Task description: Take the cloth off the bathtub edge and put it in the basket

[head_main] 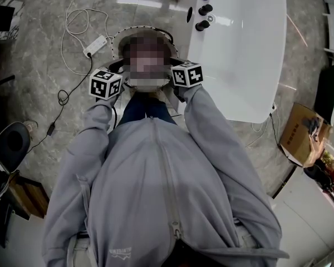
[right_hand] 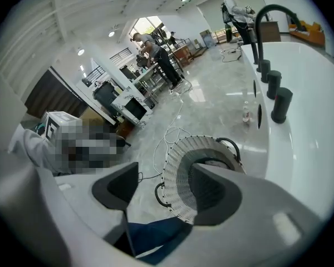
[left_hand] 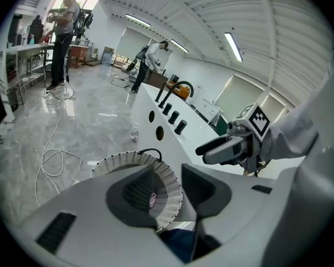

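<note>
grey marble floor (head_main: 39,82) spreads under it all. nearest, the dark blue cloth (right_hand: 150,235) hangs low between both claws, pinched by neither; whether it has reached the basket i cannot tell. left gripper (left_hand: 168,177) and right gripper (right_hand: 163,174) stand spread above the white slatted basket (left_hand: 114,163). beyond it is the white bathtub (head_main: 245,49).

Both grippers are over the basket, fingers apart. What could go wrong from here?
1. The blue cloth shows by the basket's near rim, under the left gripper and right gripper, both open; it may end up outside.
2. Loose cable and power strip on the floor could catch feet.
</note>
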Available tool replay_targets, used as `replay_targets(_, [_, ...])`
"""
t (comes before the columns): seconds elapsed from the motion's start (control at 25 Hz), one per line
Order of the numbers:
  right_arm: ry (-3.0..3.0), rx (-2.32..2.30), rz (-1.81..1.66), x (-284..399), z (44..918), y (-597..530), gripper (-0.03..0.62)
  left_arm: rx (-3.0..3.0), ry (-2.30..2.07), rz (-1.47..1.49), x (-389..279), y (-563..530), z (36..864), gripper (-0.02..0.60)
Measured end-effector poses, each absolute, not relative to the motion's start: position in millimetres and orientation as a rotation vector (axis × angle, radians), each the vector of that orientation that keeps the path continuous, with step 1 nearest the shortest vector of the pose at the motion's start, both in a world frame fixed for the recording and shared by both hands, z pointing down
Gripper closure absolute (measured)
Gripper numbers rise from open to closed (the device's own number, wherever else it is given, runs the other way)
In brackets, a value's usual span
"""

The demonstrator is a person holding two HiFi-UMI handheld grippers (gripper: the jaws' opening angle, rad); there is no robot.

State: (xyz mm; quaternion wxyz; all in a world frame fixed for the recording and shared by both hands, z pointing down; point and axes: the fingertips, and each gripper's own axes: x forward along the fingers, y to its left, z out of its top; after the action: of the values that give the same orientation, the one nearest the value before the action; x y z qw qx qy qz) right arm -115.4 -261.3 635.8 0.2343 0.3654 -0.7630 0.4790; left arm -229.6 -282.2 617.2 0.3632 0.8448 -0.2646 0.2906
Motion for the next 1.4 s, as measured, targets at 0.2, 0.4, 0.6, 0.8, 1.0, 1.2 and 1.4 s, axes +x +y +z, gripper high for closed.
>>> replay_targets(0.2, [-2.187, 1.06, 1.163, -119, 606, -271, 0.561, 2.238, -0.682, 0.682, -222, -285, 597, 0.561])
replay_targets(0.4, [-2.298, 1.112, 1.043, -127, 561, -279, 0.589, 2.323, -0.739, 0.582, -215, -295, 560, 0.575])
replay_targets(0.6, [-2.398, 1.187, 0.848, -126, 511, -282, 0.589, 2.415, -0.832, 0.488, -210, -301, 513, 0.575])
replay_targets(0.8, [-2.481, 1.353, 0.648, -118, 442, -288, 0.589, 2.553, -0.955, 0.406, -208, -306, 453, 0.575])
replay_targets(1.0, [-2.544, 1.543, 0.466, -104, 365, -293, 0.589, 2.684, -1.086, 0.27, -207, -310, 375, 0.575])
replay_targets(1.2, [-2.563, 1.687, 0.26, -96, 294, -294, 0.589, 2.745, -1.255, 0.123, -218, -313, 297, 0.575])
replay_targets(1.4, [-2.533, 1.781, 0.111, -96, 249, -281, 0.589, 2.739, -1.406, 0.036, -233, -307, 247, 0.575])
